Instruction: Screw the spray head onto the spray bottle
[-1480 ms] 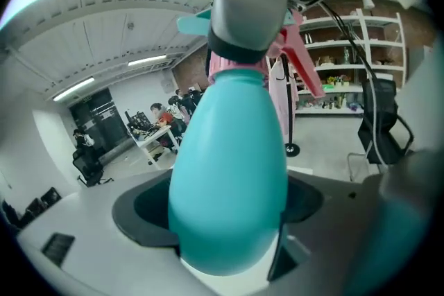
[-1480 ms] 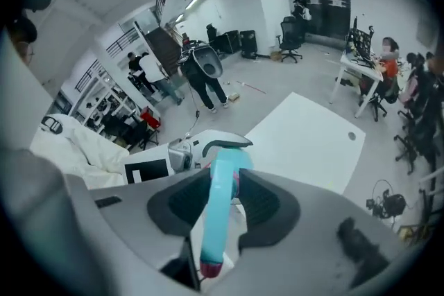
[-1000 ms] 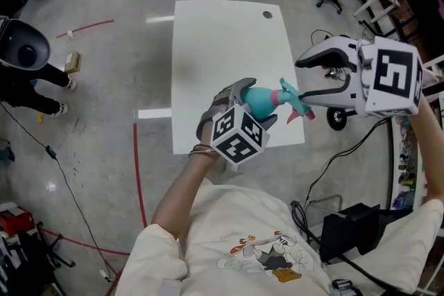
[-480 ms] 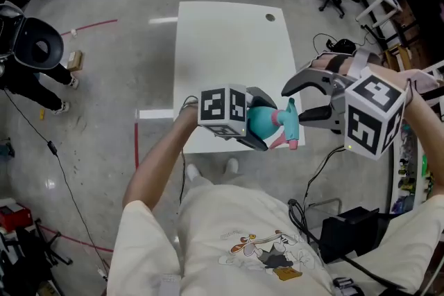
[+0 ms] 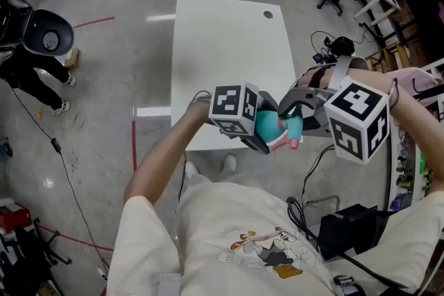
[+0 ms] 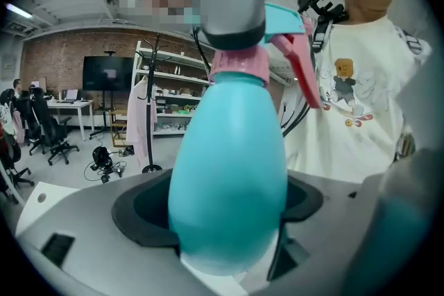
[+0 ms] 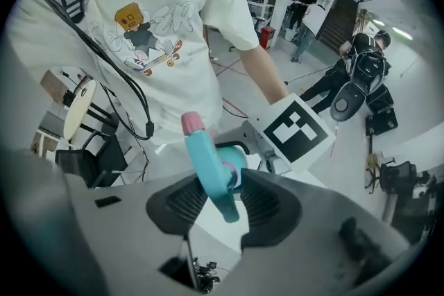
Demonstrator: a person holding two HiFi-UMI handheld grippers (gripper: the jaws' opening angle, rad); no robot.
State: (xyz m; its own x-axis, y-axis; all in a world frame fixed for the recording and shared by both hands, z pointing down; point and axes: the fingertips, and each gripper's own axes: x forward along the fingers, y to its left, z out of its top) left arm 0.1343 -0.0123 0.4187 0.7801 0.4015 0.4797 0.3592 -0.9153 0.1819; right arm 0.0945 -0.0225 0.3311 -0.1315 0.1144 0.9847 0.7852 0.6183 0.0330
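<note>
Now: left gripper [image 6: 222,232] fingers clamped on bottle [image 6: 229,170], held above table [image 5: 229,45] edge. Your right gripper [image 7: 220,208] fingers, just closing on spray head [image 7: 208,163], seemingly touch it. Keep head square to neck, twist steadily.

Most of the spray bottle [image 5: 268,128] behind the left hand-held gripper [image 5: 261,123] in head view

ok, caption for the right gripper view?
Right gripper, jaws just closing, grips the teal spray head on the bottle.
</note>
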